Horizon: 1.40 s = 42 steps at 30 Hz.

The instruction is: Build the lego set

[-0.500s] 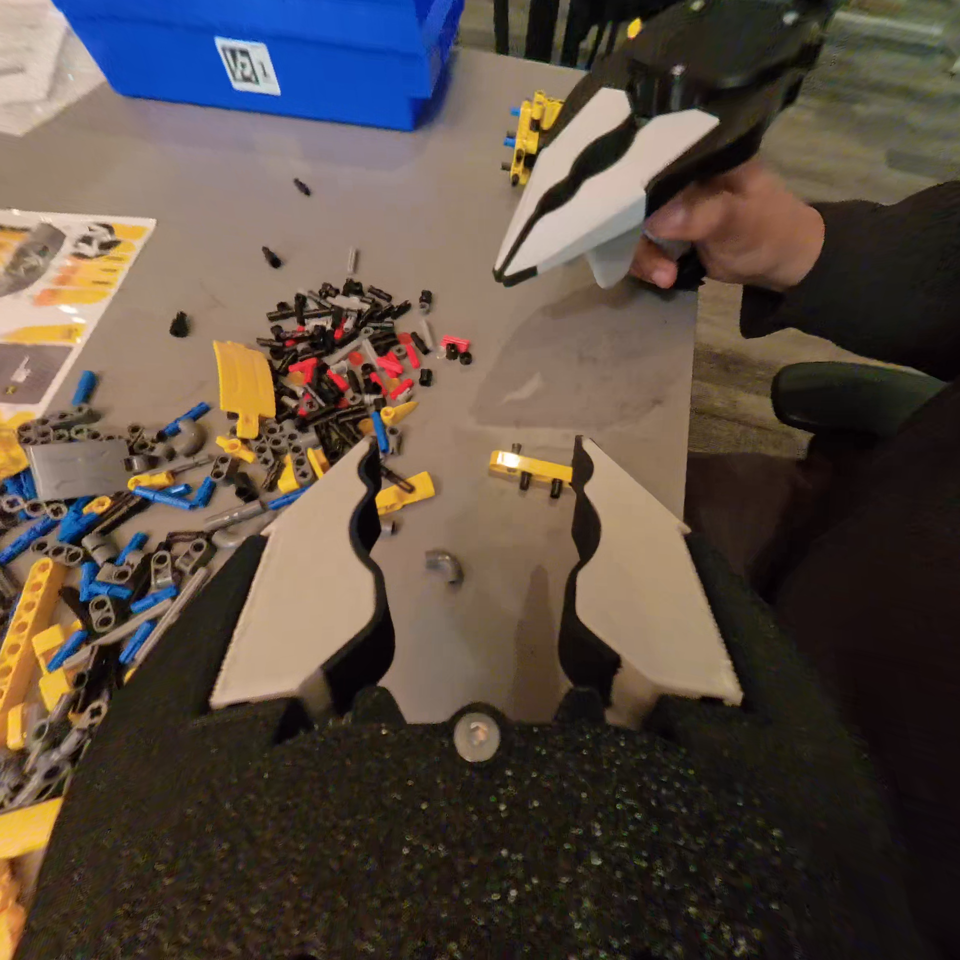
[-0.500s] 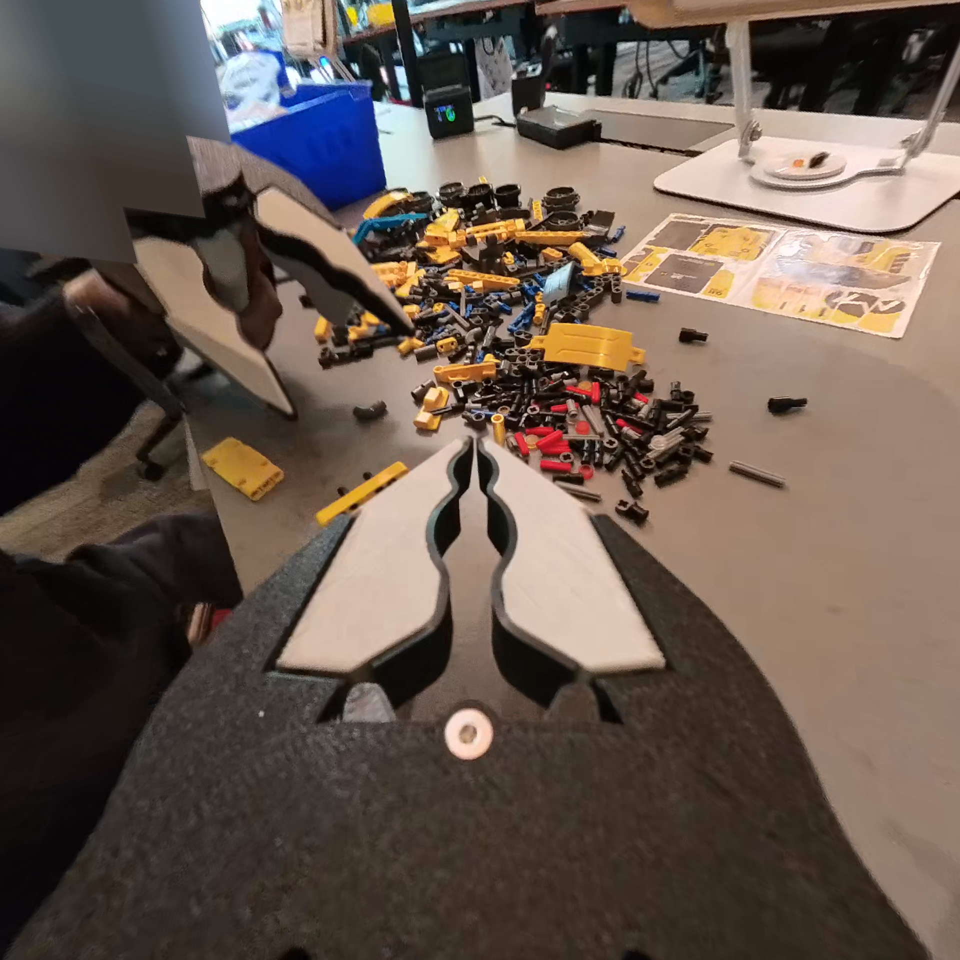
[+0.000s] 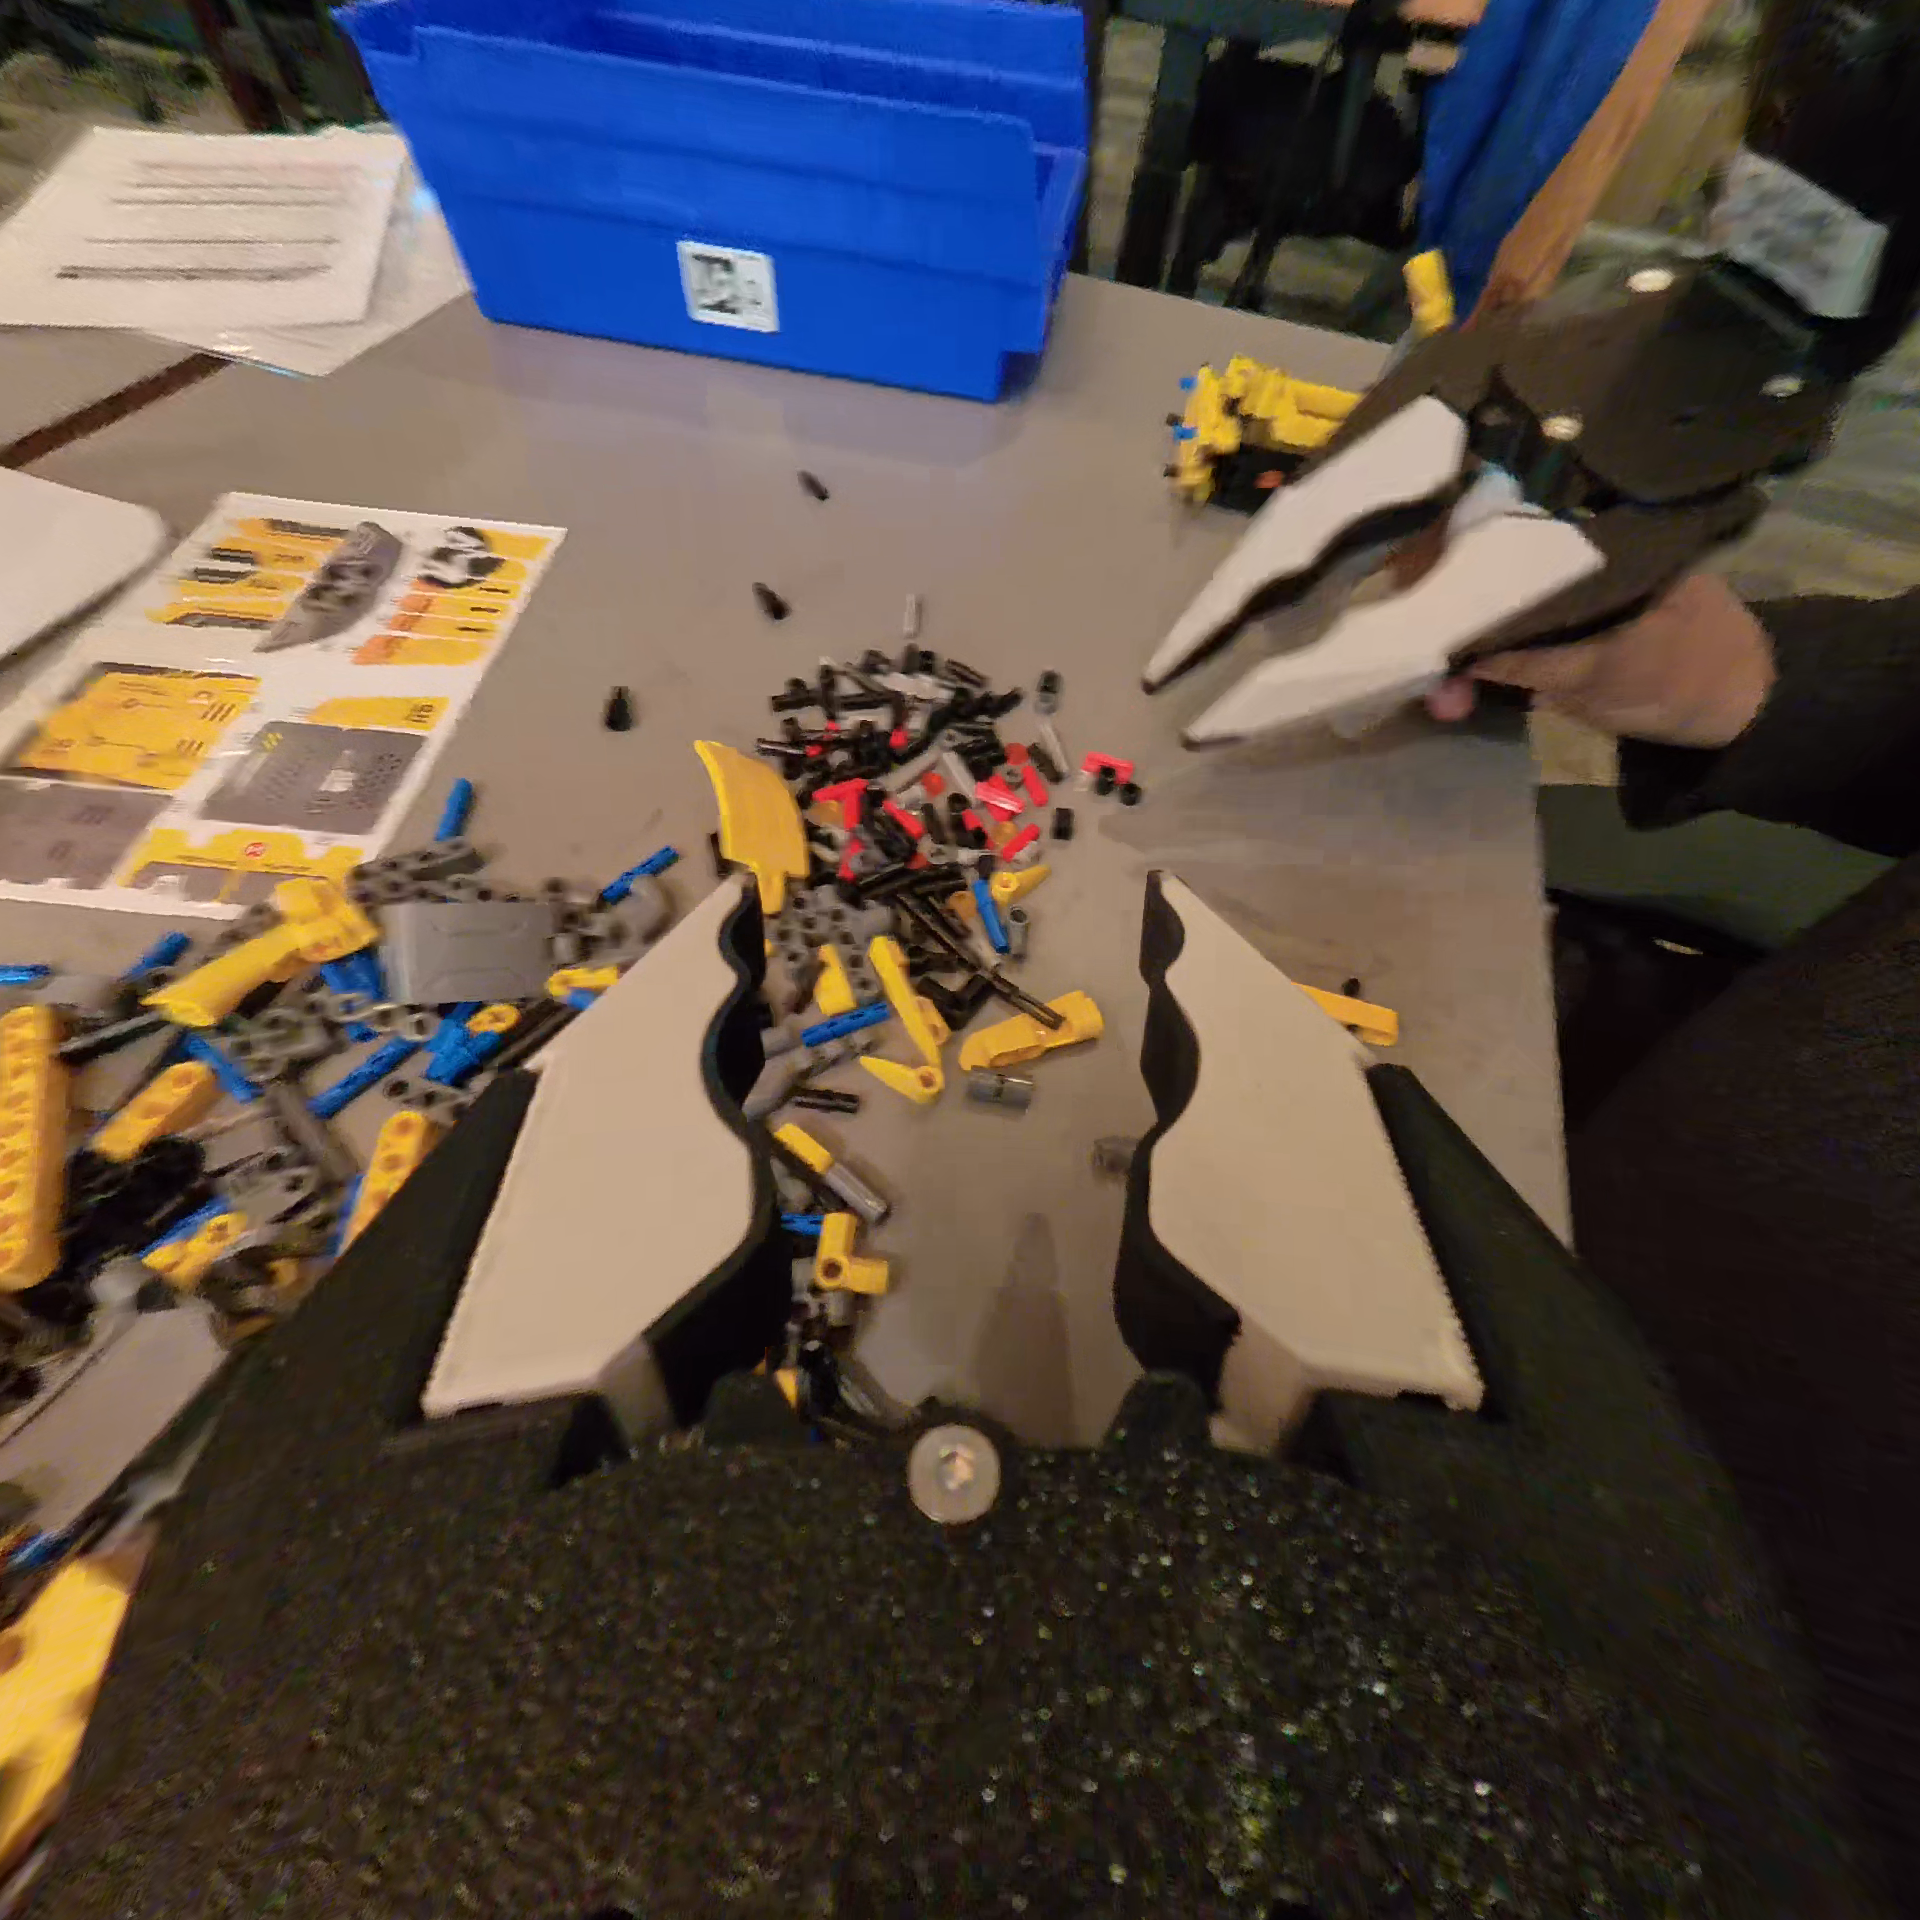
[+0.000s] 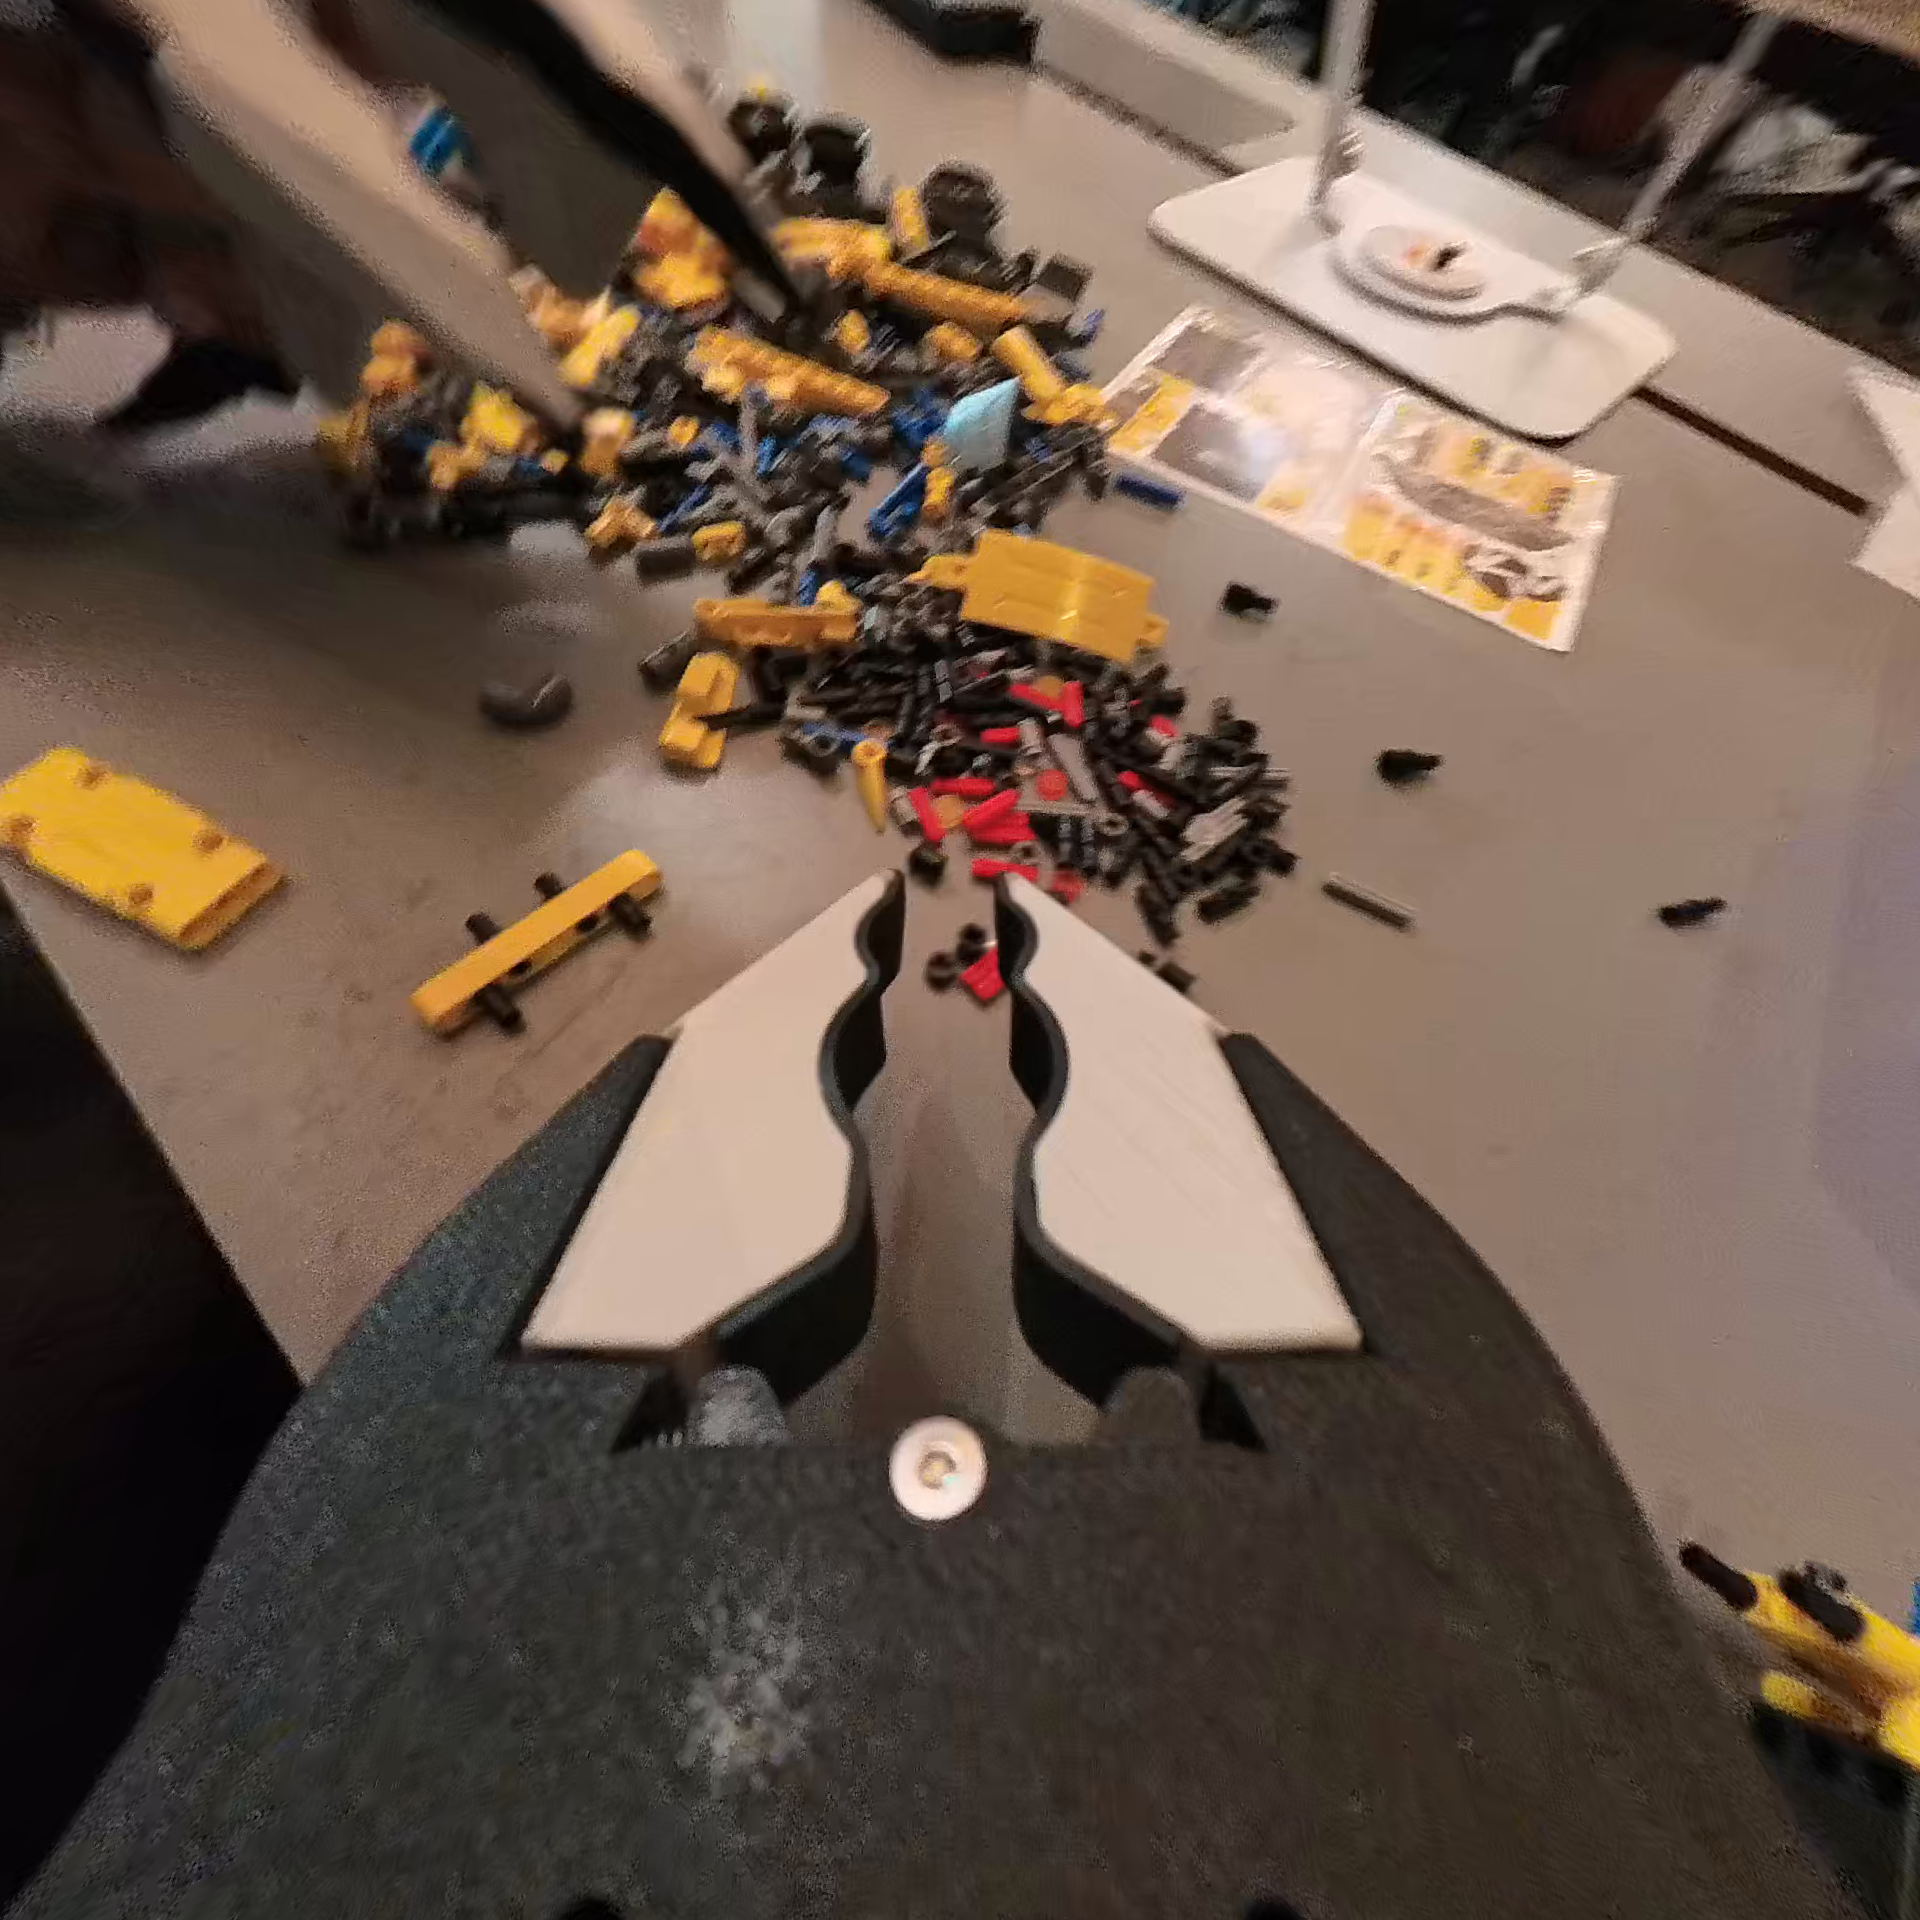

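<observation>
My left gripper (image 3: 948, 894) is open wide and empty above the near edge of a pile of small black, red, yellow and blue building pieces (image 3: 914, 790). A yellow beam with black pins (image 3: 1351, 1013) lies just outside its right finger. My right gripper (image 4: 948, 888) is slightly open and empty, low over the table. A few small red and black pieces (image 4: 966, 966) lie between its fingers. It also shows in the left wrist view (image 3: 1169, 712), held by a hand. The yellow beam (image 4: 535, 940) lies to its left. One finger (image 4: 343, 239) of the left gripper shows blurred at the upper left.
A blue bin (image 3: 748, 187) stands at the table's far edge, with a partly built yellow assembly (image 3: 1247, 426) to its right. A printed sheet (image 3: 260, 707) lies at the left. A yellow flat panel (image 4: 125, 847) lies near the table edge. A white stand base (image 4: 1423, 281) stands behind.
My left gripper has shifted left over the pile, so the yellow beam now lies outside its right finger. My right gripper has opened a little and come down over the red and black pieces.
</observation>
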Each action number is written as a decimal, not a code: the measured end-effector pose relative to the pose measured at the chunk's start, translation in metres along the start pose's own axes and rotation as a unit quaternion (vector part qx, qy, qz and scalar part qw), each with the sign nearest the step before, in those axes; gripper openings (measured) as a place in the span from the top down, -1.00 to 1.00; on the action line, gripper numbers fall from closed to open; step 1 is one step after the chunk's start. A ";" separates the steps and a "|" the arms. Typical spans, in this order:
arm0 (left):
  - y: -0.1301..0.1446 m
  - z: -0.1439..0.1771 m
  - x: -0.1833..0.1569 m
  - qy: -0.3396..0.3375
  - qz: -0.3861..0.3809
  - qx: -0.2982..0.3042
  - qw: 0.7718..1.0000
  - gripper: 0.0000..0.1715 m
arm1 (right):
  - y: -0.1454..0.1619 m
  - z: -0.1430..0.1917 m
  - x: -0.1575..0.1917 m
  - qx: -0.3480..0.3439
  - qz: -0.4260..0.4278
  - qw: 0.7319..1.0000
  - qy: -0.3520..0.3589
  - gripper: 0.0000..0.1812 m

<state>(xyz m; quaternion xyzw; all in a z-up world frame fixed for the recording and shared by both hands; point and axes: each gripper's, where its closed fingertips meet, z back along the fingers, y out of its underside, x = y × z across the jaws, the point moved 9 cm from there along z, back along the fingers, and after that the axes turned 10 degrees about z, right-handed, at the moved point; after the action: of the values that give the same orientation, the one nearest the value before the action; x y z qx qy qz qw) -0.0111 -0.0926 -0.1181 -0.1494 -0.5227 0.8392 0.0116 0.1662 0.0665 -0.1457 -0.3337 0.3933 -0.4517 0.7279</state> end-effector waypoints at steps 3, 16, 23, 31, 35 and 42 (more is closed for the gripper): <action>0.009 0.003 0.001 0.034 0.018 0.005 0.999 0.16 | 0.000 0.013 -0.015 -0.065 -0.065 0.996 0.016 0.82; -0.001 0.023 0.006 -0.011 0.004 -0.092 0.996 0.17 | -0.003 0.030 -0.020 -0.151 -0.074 0.984 0.054 0.77; -0.003 0.028 0.009 -0.013 0.015 -0.113 0.993 0.18 | -0.003 0.027 -0.020 -0.144 -0.070 0.986 0.048 0.77; -0.004 0.029 0.011 -0.018 0.015 -0.124 0.992 0.19 | -0.003 0.030 -0.022 -0.158 -0.079 0.983 0.046 0.77; -0.005 0.032 0.012 -0.021 0.018 -0.132 0.991 0.19 | -0.002 0.028 -0.023 -0.154 -0.084 0.984 0.041 0.77; -0.006 0.037 0.012 -0.020 0.021 -0.147 0.989 0.20 | 0.000 0.029 -0.027 -0.160 -0.106 0.981 0.028 0.77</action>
<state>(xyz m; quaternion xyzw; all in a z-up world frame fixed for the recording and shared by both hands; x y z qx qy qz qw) -0.0331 -0.1200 -0.1006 -0.1437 -0.6374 0.7561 -0.0387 0.1836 0.0948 -0.1245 -0.4729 0.4435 -0.4664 0.6018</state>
